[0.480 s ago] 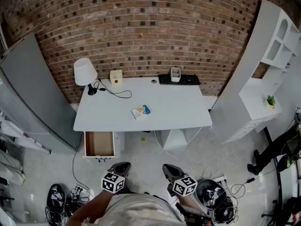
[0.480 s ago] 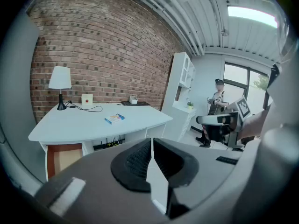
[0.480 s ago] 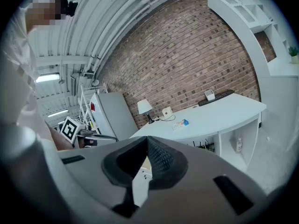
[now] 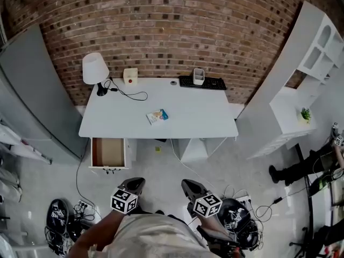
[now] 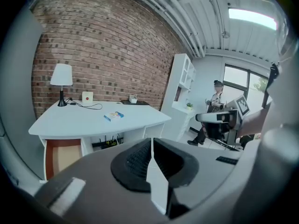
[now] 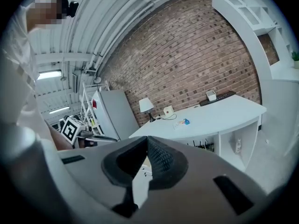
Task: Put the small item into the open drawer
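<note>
Not begun: small packet (image 4: 157, 116) on counter (image 4: 204, 123), drawer (image 4: 107, 152) open below; left hand-held gripper (image 4: 137, 183) & right hand-held gripper (image 4: 188, 185) clenched empty, well back.

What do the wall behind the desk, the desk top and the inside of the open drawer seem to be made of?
Wall: red-brown brick, rough, with mortar lines. Desk top: smooth matte white, perhaps laminate or painted board. Drawer inside: plain brown, likely wood or fibreboard.

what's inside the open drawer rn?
The drawer shows only its bare brown bottom, nothing on it. Its rear part is covered by the desk top, so that stretch can't be checked.
</note>
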Available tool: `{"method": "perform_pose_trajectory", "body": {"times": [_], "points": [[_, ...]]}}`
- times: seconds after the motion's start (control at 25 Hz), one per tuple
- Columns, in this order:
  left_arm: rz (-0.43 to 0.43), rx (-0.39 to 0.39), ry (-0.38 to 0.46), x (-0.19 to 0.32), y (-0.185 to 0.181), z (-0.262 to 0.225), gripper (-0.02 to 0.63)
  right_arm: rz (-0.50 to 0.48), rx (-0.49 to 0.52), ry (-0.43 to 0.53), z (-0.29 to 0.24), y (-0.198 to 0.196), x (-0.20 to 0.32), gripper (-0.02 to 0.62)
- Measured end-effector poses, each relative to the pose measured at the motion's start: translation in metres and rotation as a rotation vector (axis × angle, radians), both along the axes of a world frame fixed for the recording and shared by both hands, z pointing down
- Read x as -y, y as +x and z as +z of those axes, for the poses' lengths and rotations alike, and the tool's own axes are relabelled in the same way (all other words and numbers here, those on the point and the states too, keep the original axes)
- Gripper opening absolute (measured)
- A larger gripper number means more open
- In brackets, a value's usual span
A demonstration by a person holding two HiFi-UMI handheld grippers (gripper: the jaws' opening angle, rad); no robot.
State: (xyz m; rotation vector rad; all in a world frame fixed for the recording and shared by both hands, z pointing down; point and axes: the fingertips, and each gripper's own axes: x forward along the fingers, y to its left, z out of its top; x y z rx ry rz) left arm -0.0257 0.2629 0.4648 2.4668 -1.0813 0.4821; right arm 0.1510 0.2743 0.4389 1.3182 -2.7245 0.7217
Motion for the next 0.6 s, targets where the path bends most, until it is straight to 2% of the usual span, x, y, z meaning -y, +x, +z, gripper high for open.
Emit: {"method": "perform_pose_trajectory", "body": {"times": [0.6], "points": [[-0.044, 0.016, -0.043, -0.025, -0.027, 0.012, 0.018, -0.019, -0.012, -0.043, 0.010, -0.023, -0.001, 0.006]]}}
